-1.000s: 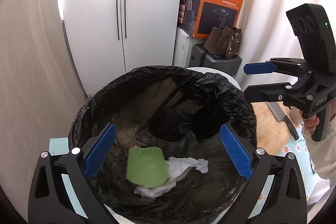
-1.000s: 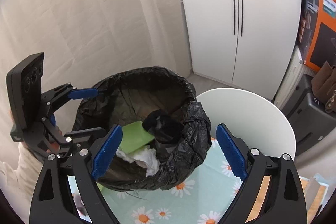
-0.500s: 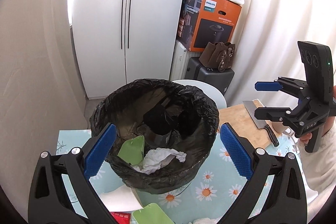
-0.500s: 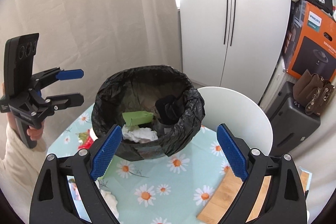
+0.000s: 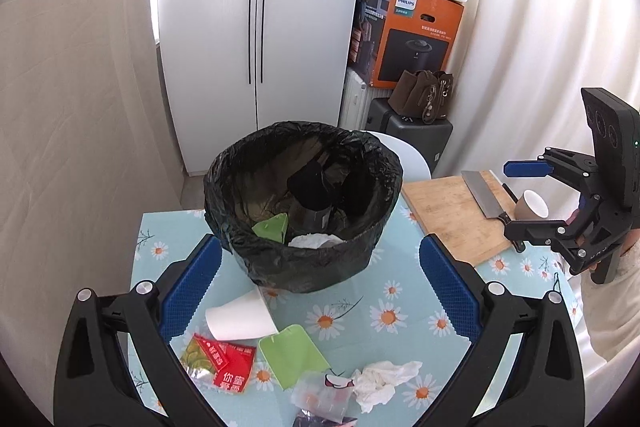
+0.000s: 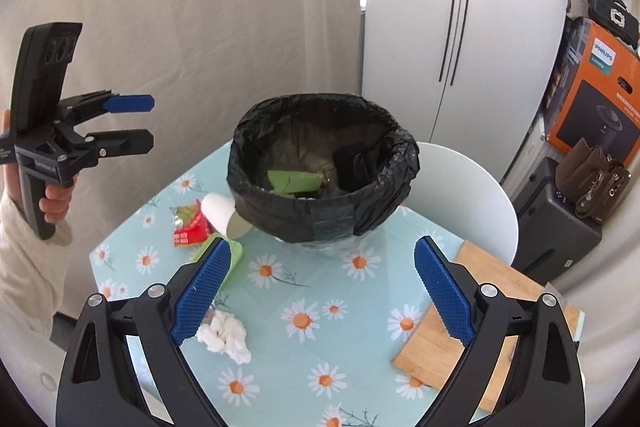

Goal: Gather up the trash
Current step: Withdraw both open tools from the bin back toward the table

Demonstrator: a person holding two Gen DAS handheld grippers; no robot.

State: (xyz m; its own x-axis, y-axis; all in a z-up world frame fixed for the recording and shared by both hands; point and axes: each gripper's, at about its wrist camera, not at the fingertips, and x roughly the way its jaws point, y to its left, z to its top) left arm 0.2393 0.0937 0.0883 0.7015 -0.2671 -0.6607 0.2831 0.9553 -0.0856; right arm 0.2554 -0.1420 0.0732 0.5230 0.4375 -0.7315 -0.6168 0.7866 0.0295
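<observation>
Left claw (image 5: 320,283): your fingers stand wide apart and hold nothing, low in the left wrist frame.
Nearest trash: the crumpled tissue (image 5: 384,379), clear wrapper (image 5: 320,393), green card (image 5: 294,355) and red packet (image 5: 222,361) lie at the bottom of that frame, just under the left claw.
Paper cup (image 5: 240,319): on its side on the tabletop (image 5: 384,307), long axis running left to right, mouth toward the bin.
Right claw (image 6: 320,291): fingers also spread apart, nothing between them.
Nearer hand: by my reading your left; the pile sits lower left in the right wrist frame.
Bin (image 5: 304,259): mid-frame beyond the pile, black-lined, already holding a green piece and tissue.
Beyond: cutting board (image 5: 452,215) with knife (image 5: 486,197), right of the bin.
</observation>
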